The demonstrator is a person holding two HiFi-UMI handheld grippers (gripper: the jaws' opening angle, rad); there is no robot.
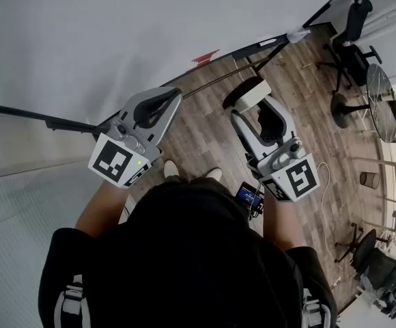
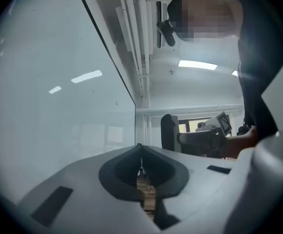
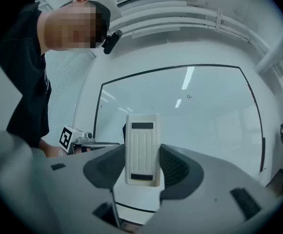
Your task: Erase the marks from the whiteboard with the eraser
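The right gripper (image 3: 142, 167) has its jaws clamped on the cream eraser (image 3: 142, 140). It holds the eraser upright, facing the whiteboard (image 3: 180, 111), presumably so the wiping face meets the board squarely. Whether the eraser touches the board yet I cannot tell. A small dark mark (image 3: 189, 96) sits higher on the whiteboard, above the eraser, so I'd judge an upward reach comes next. The left gripper (image 2: 140, 152) hangs near the whiteboard's lower edge, jaws closed on nothing, likely just out of the way.
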